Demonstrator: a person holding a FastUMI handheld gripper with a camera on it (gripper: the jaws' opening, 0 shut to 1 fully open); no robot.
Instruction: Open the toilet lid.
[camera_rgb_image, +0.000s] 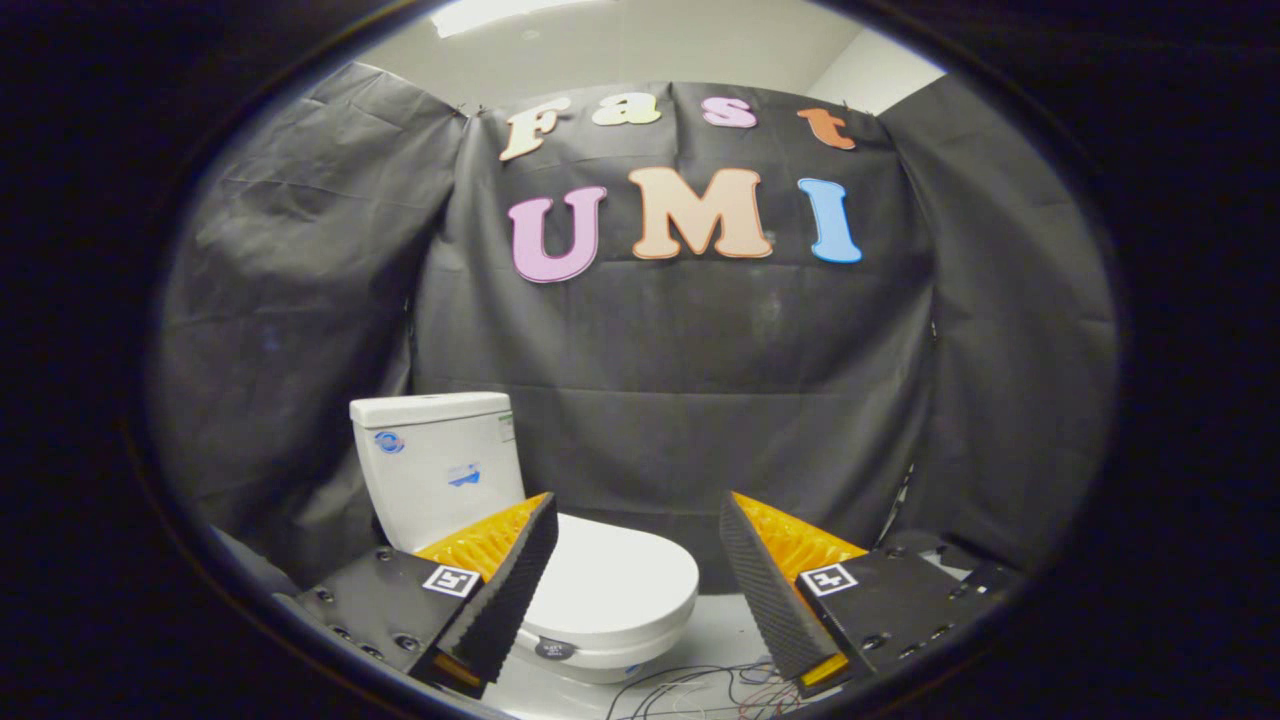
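I have the gripper (638, 540) held with its jaws spread wide and nothing between them but open air. The toilet (520, 540) stands ahead and off toward the left finger (505, 590), whose tip overlaps the near left part of the toilet lid (610, 580) in my view; I cannot tell whether it touches. The lid lies flat and closed on the bowl, its rounded front edge facing me, and its right edge falls in the gap between the fingers, nearer the left one. The right finger (765, 590) is well clear of the bowl, with bare pale floor (725, 620) and dark cloth wall (700, 400) beyond it. Behind the lid the cistern (435, 465) stands upright close to the cloth, its flat top edge above the fingertips. Open room lies to the right of the bowl and above the lid; to the left the cloth hangs near the cistern. A tangle of thin wires (700, 690) lies on the floor just in front of the bowl, between and below the fingers. By my count: one toilet, one lid, one cistern, two fingers, one marker tag (450, 580) on each finger mount, and one small dark round badge (555, 649) at the bowl's front.
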